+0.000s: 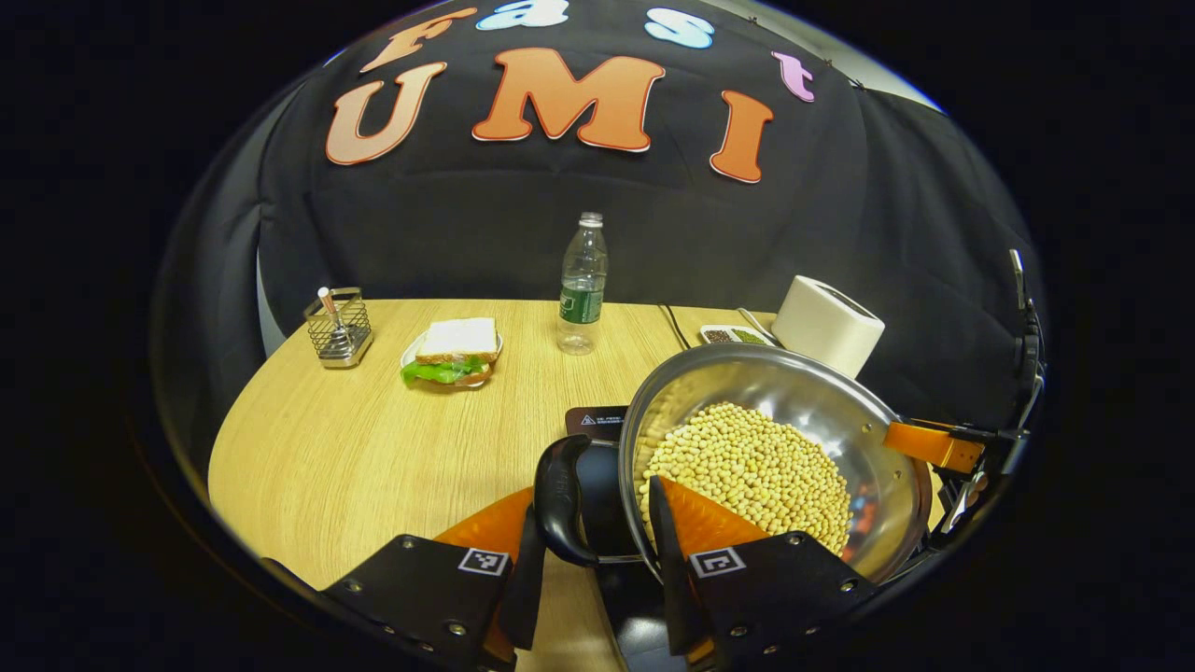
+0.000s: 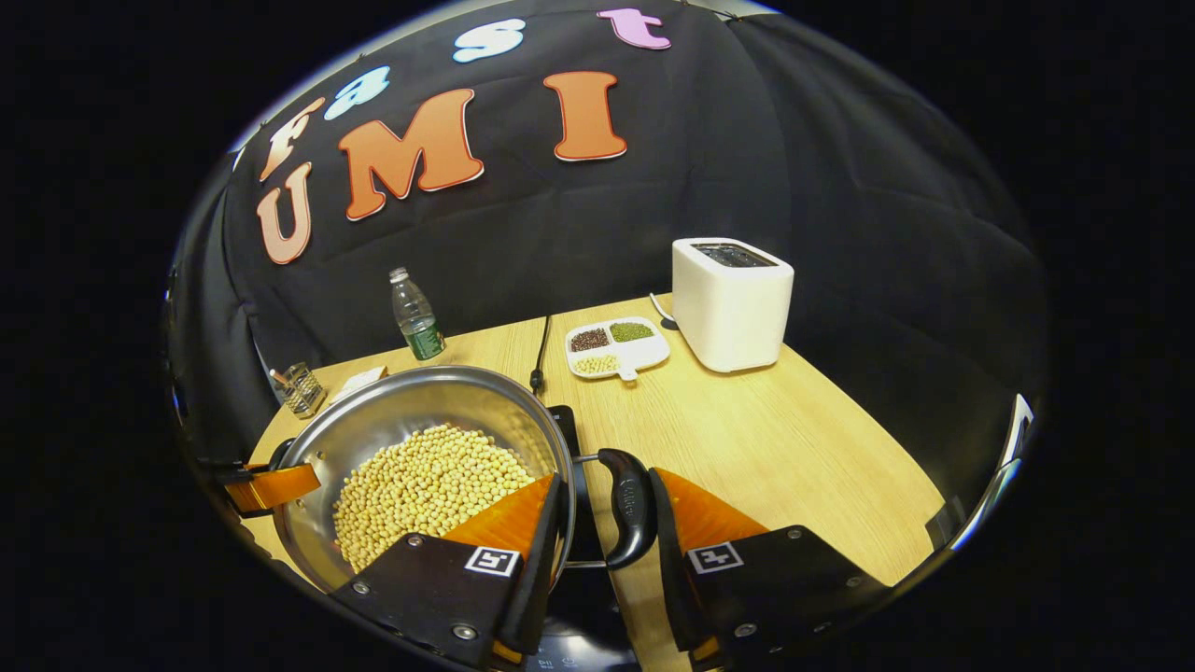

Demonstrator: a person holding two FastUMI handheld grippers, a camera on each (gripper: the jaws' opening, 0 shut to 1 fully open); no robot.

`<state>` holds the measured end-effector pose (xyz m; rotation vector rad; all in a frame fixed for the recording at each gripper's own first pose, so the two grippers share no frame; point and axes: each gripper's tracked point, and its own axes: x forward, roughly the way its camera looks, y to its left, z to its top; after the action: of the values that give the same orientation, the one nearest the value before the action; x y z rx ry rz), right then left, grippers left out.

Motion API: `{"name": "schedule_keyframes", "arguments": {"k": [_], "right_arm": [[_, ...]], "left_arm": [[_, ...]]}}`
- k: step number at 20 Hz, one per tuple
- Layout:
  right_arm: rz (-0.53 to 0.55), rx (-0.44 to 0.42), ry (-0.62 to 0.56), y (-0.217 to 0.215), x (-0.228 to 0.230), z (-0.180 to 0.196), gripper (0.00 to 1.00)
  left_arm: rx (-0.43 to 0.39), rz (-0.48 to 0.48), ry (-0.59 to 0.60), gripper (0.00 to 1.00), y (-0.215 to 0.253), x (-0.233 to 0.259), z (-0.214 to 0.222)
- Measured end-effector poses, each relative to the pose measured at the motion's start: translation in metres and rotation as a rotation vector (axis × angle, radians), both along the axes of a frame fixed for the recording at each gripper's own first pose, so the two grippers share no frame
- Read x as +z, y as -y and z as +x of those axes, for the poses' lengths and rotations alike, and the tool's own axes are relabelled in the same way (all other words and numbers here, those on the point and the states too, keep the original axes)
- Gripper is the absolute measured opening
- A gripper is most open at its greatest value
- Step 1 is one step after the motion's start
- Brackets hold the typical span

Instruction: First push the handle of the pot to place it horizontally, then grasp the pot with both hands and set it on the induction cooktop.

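A steel pot full of pale soybeans hangs over the black induction cooktop; I cannot tell whether they touch. My left gripper is shut across the pot's black left handle, one finger outside the handle and the other inside the rim. In the right gripper view the pot lies at lower left. My right gripper clamps the right handle and rim the same way. Each gripper appears across the pot in the other's view: right gripper, left gripper.
On the wooden table stand a water bottle, a plate with a sandwich, a wire holder, a white toaster and a divided dish of grains. A black cable runs to the cooktop.
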<state>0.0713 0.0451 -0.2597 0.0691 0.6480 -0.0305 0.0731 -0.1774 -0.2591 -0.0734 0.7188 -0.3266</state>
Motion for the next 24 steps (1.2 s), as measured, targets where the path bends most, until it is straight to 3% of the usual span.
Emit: {"name": "schedule_keyframes", "arguments": {"k": [8, 12, 14, 15, 16, 17, 18, 20, 21, 24], "right_arm": [[0.026, 0.002, -0.037, -0.003, -0.014, 0.002, 0.51], [0.008, 0.022, -0.023, -0.006, -0.008, 0.004, 0.56], [0.011, 0.042, -0.013, -0.007, -0.005, 0.004, 0.61], [0.009, 0.051, -0.009, -0.008, -0.002, 0.003, 0.55], [0.002, 0.057, -0.002, -0.008, 0.001, 0.003, 0.71], [-0.006, 0.052, 0.012, -0.005, 0.005, 0.004, 0.77], [-0.014, 0.044, 0.026, -0.002, 0.011, 0.005, 0.90], [-0.012, 0.040, 0.052, 0.000, 0.023, 0.003, 0.94], [-0.013, 0.041, 0.070, 0.000, 0.032, 0.002, 0.94], [-0.042, 0.047, 0.144, 0.005, 0.067, 0.002, 0.94]], "left_arm": [[0.001, 0.012, -0.006, 0.55, 0.003, -0.002, 0.002], [0.058, -0.034, -0.062, 0.53, 0.001, -0.009, -0.002], [0.060, -0.033, -0.022, 0.58, -0.002, 0.003, 0.001], [0.053, -0.015, 0.025, 0.58, -0.004, 0.013, 0.005], [0.047, -0.004, 0.081, 0.57, -0.006, 0.028, 0.010], [0.047, -0.002, 0.121, 0.56, -0.007, 0.043, 0.011], [0.054, -0.005, 0.150, 0.56, -0.009, 0.055, 0.010], [0.074, -0.013, 0.201, 0.60, -0.015, 0.077, 0.012], [0.081, -0.015, 0.225, 0.73, -0.017, 0.086, 0.012], [0.115, 0.000, 0.285, 0.72, -0.033, 0.114, 0.009]]}}
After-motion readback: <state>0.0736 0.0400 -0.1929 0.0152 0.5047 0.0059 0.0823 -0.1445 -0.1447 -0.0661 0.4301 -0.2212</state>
